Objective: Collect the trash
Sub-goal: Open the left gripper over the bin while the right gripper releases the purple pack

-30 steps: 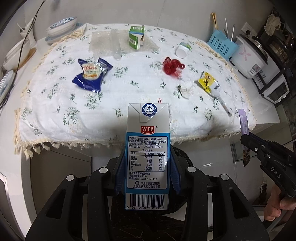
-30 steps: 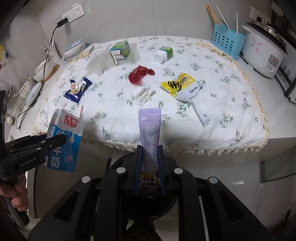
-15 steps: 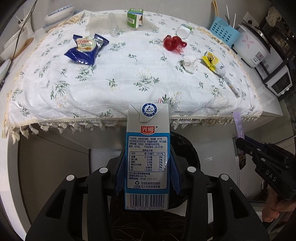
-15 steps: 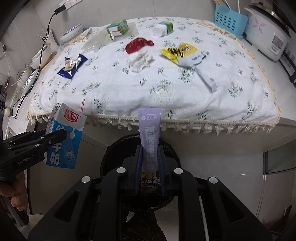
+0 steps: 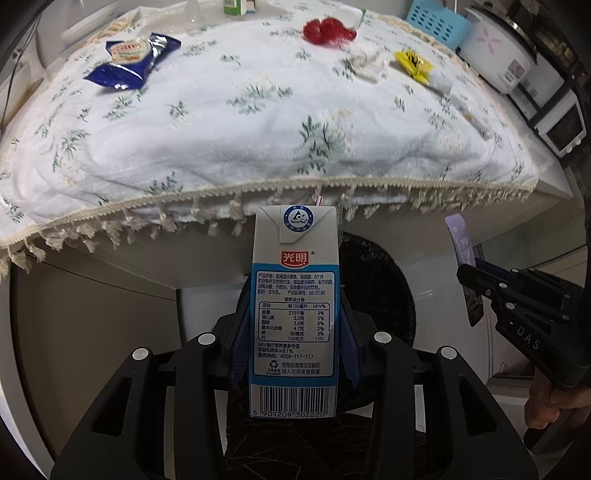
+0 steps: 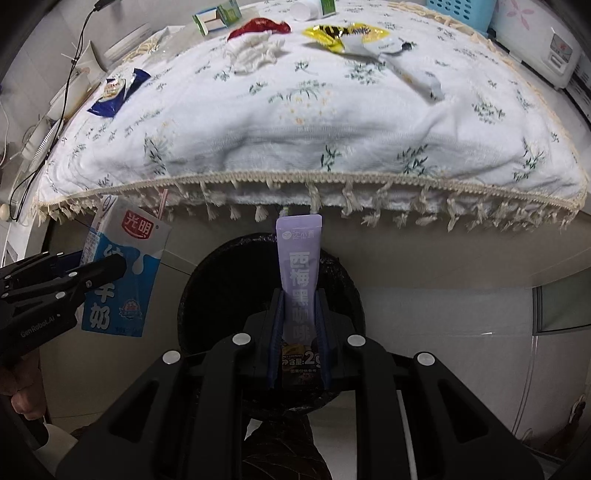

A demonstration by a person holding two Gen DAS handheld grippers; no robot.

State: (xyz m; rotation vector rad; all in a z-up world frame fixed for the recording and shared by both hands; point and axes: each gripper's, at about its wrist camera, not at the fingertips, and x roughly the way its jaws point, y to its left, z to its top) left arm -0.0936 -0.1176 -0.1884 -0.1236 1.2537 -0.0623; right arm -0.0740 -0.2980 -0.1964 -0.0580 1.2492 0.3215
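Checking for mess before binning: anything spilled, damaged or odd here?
No spill shows. The blue-and-white milk carton has its pink straw still stuck in. A crumpled white tissue lies against the red wrapper.

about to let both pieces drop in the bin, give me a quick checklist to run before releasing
1. Left hand-held gripper clamps the milk carton: ok.
2. Right hand-held gripper clamps the purple coffee sachet: ok.
3. Sachet over the black bin opening: ok.
4. Carton over the bin opening: cannot tell; in the right wrist view it hangs near the bin's left rim.
5. Both items below the tablecloth fringe: ok.
6. Room in the bin: cannot tell, its inside is dark.
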